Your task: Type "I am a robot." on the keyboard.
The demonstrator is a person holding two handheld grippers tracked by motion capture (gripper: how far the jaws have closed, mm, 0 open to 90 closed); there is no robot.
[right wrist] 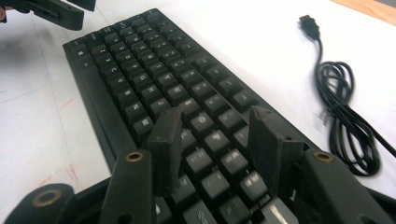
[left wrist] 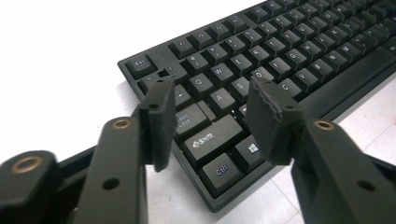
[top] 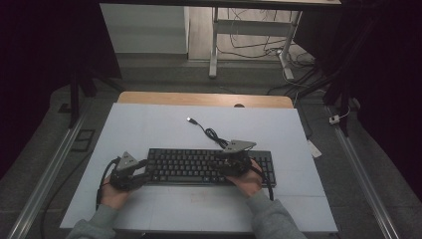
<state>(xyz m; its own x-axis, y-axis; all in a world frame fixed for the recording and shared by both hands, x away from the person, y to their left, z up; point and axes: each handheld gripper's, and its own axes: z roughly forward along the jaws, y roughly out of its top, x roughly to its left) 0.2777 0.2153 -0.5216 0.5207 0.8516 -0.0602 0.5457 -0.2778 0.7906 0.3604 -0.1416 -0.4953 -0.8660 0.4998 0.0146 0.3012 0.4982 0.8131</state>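
Black keyboard (top: 209,167) lies flat on the white worktop (top: 149,129), both grippers' fingers (left wrist: 161,119) open over its 2 ends, so a careless drop could mash keys or snag the coiled cable (right wrist: 343,116) beside it.

Black keyboard (top: 209,167) on your white desk (top: 149,129).

Your keyboard is black all over, its keys lettered in pale grey-white, with a white Windows mark on one key. Its coiled cable (right wrist: 345,121) and USB plug (top: 190,120) are black too. The desk's top is plain white, with a light wood edge at the far side. Your left tongs (left wrist: 210,116) and right tongs (right wrist: 215,140) are matte black with brass-coloured screw rings; each carries a grey three-cornered plate. Your sleeves (top: 99,221) are grey.
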